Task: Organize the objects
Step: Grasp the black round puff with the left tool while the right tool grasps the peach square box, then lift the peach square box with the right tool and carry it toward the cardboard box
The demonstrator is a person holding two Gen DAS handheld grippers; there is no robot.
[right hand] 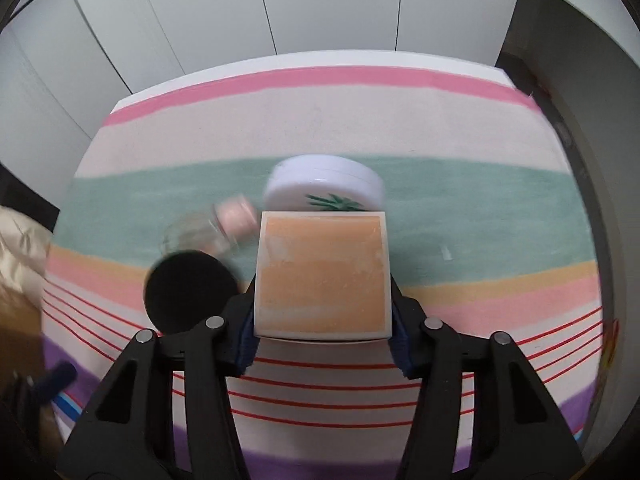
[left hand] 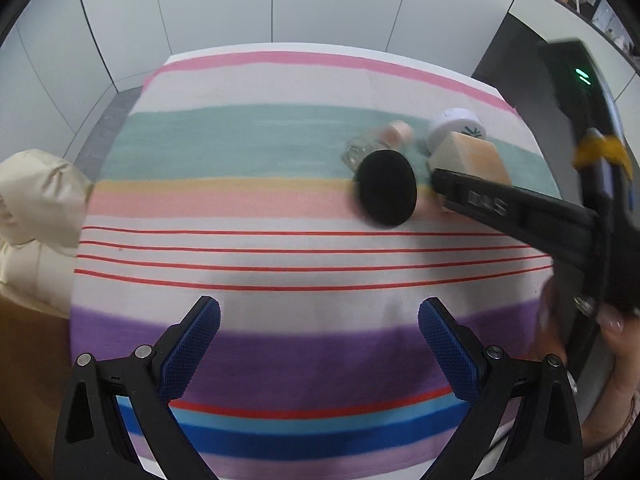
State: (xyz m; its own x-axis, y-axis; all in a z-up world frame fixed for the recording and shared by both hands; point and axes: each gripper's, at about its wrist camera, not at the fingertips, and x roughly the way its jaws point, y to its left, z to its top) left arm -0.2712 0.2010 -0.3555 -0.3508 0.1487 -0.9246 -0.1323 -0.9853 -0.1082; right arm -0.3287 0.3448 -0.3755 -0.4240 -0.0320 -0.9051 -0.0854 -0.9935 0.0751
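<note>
Gripping the square orange box with the cream rim (right hand: 323, 272) right now, right gripper (right hand: 322, 344) pinching it from both sides, blue pads pressing on its flanks. Sitting dead centre in the right wrist view, over the striped tablecloth (right hand: 480, 208). Crowding it: round white jar with the green leaf print (right hand: 324, 186) touching or nearly touching at 12 o'clock, flat black round disc (right hand: 190, 290) at 9 o'clock, small clear glass bottle with the pale pink cap (right hand: 224, 224) lying at about 10 o'clock, blurry.

Left gripper (left hand: 319, 354) hanging wide open over the purple stripe, holding nothing, cluster up at 1 o'clock from it.

Looking like the grab step of the sorting. Probably needing a straight lift next, clearing the jar and disc without knocking them. No obvious drop-off spot showing, so can't tell where it's heading.
</note>
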